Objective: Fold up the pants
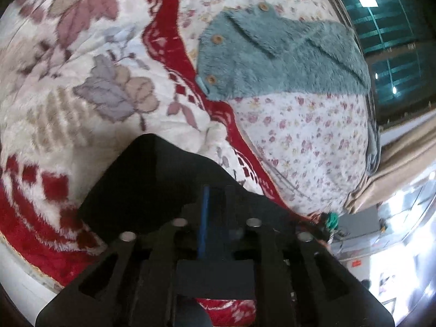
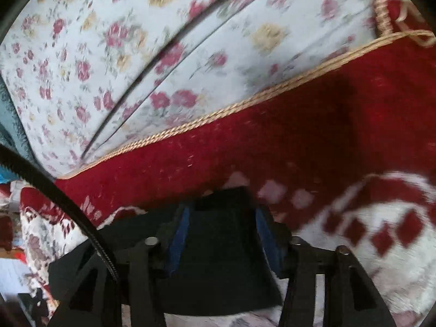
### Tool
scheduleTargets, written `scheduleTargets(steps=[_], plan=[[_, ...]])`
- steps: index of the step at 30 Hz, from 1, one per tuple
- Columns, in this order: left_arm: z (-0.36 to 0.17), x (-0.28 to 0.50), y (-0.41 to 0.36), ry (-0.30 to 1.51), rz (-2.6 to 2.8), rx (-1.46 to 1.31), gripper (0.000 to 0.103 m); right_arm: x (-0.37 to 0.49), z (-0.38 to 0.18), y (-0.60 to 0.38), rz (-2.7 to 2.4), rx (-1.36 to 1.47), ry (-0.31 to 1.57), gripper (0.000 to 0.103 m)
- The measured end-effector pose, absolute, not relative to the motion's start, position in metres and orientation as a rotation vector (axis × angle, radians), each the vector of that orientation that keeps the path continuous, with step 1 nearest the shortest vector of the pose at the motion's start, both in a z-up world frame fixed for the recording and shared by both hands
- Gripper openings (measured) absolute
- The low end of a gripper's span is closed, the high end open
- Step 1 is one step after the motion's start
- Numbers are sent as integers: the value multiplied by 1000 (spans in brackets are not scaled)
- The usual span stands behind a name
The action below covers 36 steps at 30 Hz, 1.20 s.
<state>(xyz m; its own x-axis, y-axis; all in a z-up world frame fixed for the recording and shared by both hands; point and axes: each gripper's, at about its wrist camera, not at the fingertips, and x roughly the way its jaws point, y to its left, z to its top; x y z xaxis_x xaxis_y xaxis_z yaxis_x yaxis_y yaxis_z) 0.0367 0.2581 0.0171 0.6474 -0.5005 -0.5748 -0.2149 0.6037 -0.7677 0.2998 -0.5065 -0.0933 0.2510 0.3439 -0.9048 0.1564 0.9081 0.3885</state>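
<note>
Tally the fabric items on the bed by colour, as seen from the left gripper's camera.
Black: 1, the pants, held at the left gripper
Teal: 1, the fuzzy sweater with wooden buttons
Red and white: 1, the plush blanket
White with small flowers: 1, the sheet
Total: 4

the black pants (image 1: 152, 179) lay on a blanket (image 1: 54, 87) of cream plush with red borders and mauve, grey and tan leaves. toward two o'clock, a white sheet (image 1: 305, 136) carried small pink and yellow flowers. a teal fuzzy cardigan (image 1: 286, 60) bore what looked like tan buttons. the blanket's edge was braided tan (image 2: 245, 100).
</note>
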Motion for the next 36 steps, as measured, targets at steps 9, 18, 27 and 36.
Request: scheduleTargets(steps=[9,18,27,36], plan=[[5,29,274,875,-179,-1027,37,278,-71,-486,139,249,1239,2],[9,24,278,887,-185,-1116,63,250,-41,-483,148,197,1169,2],[-15,23,256,1047,-168,-1219,63,233,-41,-474,164,173,1171,2],[-7,7,252,1034,-138,-1193,63,235,-44,-469,168,160,1169,2]])
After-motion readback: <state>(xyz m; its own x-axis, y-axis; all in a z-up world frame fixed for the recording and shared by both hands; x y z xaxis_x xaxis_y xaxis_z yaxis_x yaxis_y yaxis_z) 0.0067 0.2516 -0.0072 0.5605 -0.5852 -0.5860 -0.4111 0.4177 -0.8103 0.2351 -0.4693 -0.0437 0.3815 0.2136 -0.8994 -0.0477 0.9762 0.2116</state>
